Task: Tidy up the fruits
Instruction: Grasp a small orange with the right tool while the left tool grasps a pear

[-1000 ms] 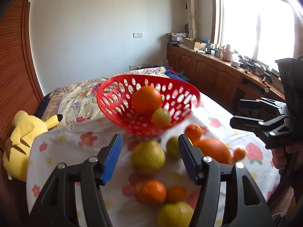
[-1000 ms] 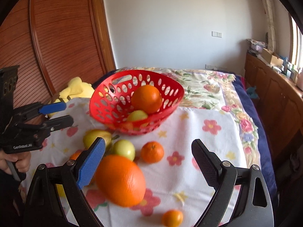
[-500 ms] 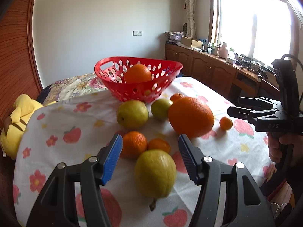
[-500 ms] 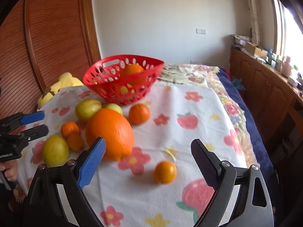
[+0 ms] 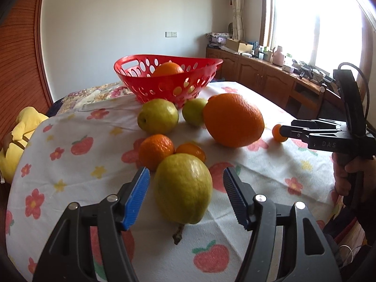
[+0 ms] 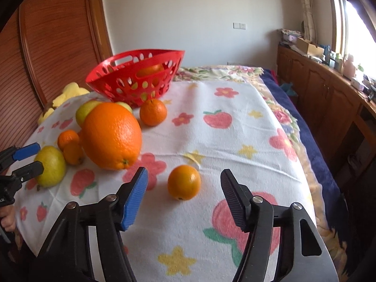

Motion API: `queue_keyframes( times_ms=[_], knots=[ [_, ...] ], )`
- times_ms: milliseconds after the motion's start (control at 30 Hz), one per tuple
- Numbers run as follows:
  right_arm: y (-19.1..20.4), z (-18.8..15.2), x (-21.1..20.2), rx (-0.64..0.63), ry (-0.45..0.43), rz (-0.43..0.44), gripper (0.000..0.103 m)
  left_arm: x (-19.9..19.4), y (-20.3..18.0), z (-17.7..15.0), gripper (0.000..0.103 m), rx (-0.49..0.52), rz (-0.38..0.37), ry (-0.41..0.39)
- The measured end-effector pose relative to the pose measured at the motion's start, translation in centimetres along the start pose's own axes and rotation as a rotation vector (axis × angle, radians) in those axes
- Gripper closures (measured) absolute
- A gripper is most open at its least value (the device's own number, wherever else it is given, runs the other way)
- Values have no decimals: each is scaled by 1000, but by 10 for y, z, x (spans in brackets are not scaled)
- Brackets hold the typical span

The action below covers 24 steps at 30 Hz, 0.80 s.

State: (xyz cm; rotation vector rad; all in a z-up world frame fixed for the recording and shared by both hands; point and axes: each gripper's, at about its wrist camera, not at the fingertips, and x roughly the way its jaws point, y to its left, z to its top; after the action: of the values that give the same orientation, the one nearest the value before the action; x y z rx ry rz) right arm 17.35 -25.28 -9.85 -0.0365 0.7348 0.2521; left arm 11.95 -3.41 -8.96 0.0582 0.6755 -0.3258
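Left tongs point(image 5: 185, 195): jaws opening, astride a yellow-green pear point(image 5: 183, 188) that lies on the flowered cloth point(image 5: 70, 164); a gap shows on each side, pads not pressing.
Right tongs point(image 6: 183, 195): jaws closing, a small orange point(image 6: 184, 182) between them on the cloth; gaps on both sides, nothing gripped.
Red basket point(image 5: 169, 80): perforated plastic, at the far end of the cloth; holds one orange point(image 5: 168, 68) and, seen through the holes from the right wrist view, something pale green.
Big orange point(image 5: 233, 119): loose on the cloth, in front of the basket, touching a small green fruit point(image 5: 192, 111).
Second pear point(image 5: 158, 115): left of the green fruit, just before the basket.
Two tangerines point(image 5: 156, 149): side by side, just behind the pear at the left tongs.
Medium orange point(image 6: 153, 112): near the basket's right foot.
Yellow plush toy point(image 5: 21, 136): beside the cloth's left edge.
Wooden cabinets point(image 5: 263, 80): under the window.
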Motion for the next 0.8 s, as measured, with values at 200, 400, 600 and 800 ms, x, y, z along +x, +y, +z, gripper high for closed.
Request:
queue_keyframes(
  times_ms=[200,400,600,800],
  knots=[
    [2,-1,6,9,29,-4,41,4,-1,-1,37,0,8,8],
    [1,-1,12,8,43,-23,47,10,0,-4,37,9,15,29],
    [0,-3,20,9,79,-40,60,15,-3,-6,37,18,13,38],
    [2,-4,20,-1,85,-38,63,19,1,-5,37,6,4,51]
  ],
)
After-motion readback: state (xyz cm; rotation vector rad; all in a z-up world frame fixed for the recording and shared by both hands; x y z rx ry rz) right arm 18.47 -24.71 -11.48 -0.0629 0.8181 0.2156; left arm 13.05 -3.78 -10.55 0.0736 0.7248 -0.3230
